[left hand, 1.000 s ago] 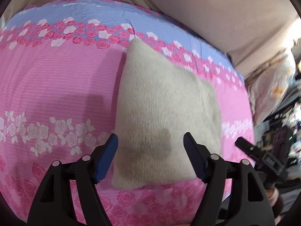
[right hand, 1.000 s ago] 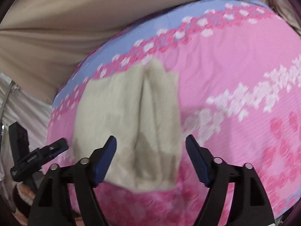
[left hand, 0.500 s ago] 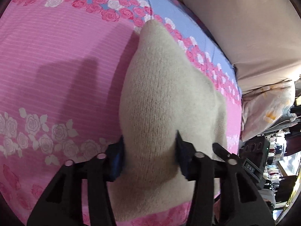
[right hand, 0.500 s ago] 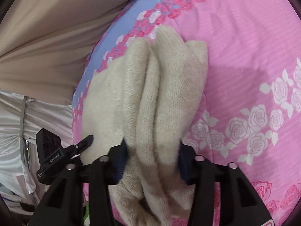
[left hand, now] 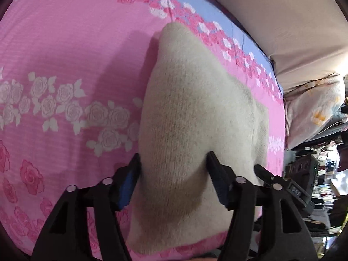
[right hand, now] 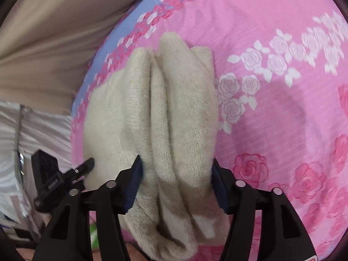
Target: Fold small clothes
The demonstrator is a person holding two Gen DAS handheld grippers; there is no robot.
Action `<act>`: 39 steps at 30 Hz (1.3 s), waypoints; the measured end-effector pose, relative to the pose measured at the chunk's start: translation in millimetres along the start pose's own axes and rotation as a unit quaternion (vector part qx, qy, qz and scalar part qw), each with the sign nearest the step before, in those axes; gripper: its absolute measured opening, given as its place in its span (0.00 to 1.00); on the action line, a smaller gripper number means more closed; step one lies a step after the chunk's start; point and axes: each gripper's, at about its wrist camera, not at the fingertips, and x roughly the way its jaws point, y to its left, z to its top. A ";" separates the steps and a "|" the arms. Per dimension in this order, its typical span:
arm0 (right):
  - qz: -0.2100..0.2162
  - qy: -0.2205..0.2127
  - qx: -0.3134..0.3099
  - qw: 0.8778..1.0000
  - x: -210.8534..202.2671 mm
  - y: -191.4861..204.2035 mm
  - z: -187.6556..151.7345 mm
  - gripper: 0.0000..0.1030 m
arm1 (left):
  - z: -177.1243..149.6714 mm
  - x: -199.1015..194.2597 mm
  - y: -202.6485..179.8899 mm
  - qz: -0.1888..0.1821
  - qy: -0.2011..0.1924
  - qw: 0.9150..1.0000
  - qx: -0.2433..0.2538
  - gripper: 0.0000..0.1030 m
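Note:
A cream knitted garment (left hand: 195, 117) lies folded on the pink rose-print bed cover (left hand: 65, 69). My left gripper (left hand: 174, 171) is shut on its near left part, which bunches up between the blue pads. In the right wrist view the same garment (right hand: 169, 108) shows several stacked folds. My right gripper (right hand: 176, 174) is shut on those folds at the near right end. Each gripper shows at the edge of the other's view: the right one (left hand: 282, 187) and the left one (right hand: 56, 180).
A beige cloth wall (left hand: 282, 21) runs behind the bed, past a blue band with roses (left hand: 206, 6). A pale printed pillow (left hand: 315, 108) and dark clutter (left hand: 315, 195) lie off the bed's right side. Pale striped fabric (right hand: 26, 130) lies left.
Both grippers went from open above the flat garment to shut on its near edge. The garment is now bunched and raised between the pads.

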 end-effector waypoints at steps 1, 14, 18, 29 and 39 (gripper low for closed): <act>0.004 -0.001 0.002 1.000 3.3 1.6 0.5 0.60 | 1.7 2.1 -1.5 0.006 -0.004 1.000 -0.001 0.72; 0.010 -0.051 -0.076 0.996 -45.2 83.3 8.8 0.35 | 14.6 -55.5 -68.0 -0.011 -0.030 0.997 0.072 0.40; 0.029 -0.090 -0.115 0.989 -85.3 124.4 12.5 0.35 | 19.8 -104.3 -99.8 -0.006 -0.070 0.991 0.118 0.40; 0.091 -0.195 -0.245 0.945 -163.7 252.1 -9.0 0.35 | 38.7 -250.1 -114.3 -0.036 -0.206 0.962 0.173 0.40; 0.128 -0.227 -0.320 0.911 -145.1 358.5 -28.4 0.34 | 56.3 -345.1 -60.2 -0.038 -0.280 0.941 0.188 0.41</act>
